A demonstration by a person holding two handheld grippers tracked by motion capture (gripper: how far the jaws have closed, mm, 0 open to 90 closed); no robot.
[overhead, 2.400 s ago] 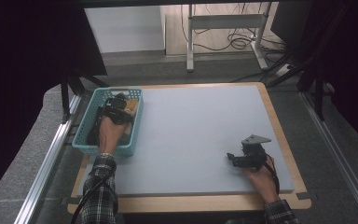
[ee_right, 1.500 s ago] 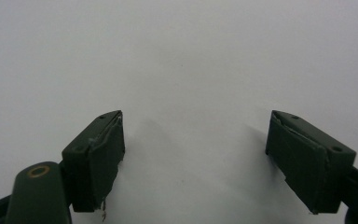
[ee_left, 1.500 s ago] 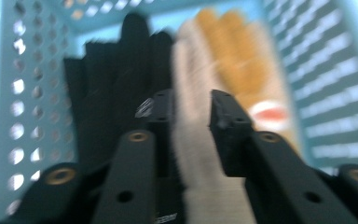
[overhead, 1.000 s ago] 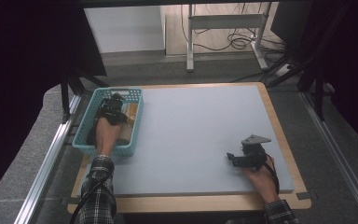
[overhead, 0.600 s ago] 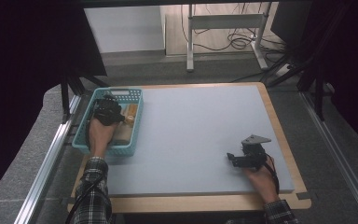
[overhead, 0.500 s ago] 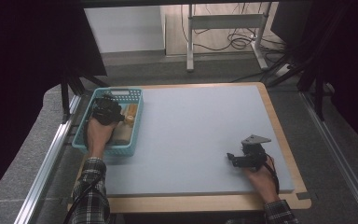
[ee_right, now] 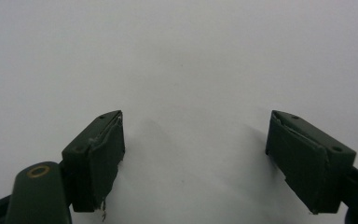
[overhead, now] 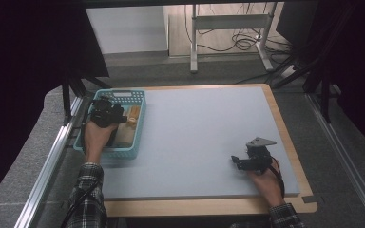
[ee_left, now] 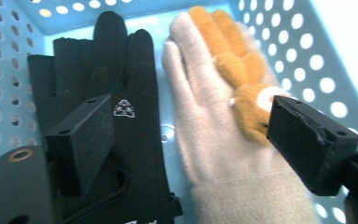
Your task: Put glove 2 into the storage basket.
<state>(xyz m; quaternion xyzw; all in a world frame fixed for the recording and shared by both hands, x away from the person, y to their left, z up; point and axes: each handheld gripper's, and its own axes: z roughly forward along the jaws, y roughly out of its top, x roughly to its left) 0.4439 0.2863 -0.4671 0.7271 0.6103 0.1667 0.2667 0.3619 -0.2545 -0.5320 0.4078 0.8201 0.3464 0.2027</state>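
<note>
Grey mat (overhead: 204, 137) on wood table (overhead: 285, 128), white desk frame (overhead: 228, 23), floor cables (overhead: 228, 42) behind

basket (ee_left: 307, 56): turquoise, perforated | glove (ee_left: 116, 107): black | mitten (ee_left: 223, 140): cream, orange fingers

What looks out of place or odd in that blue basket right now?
The two gloves in the basket don't match: a black glove lies flat beside a cream glove with orange fingers. Neither looks damaged. The left gripper hangs open above them, its jaws having just opened, holding nothing.
</note>
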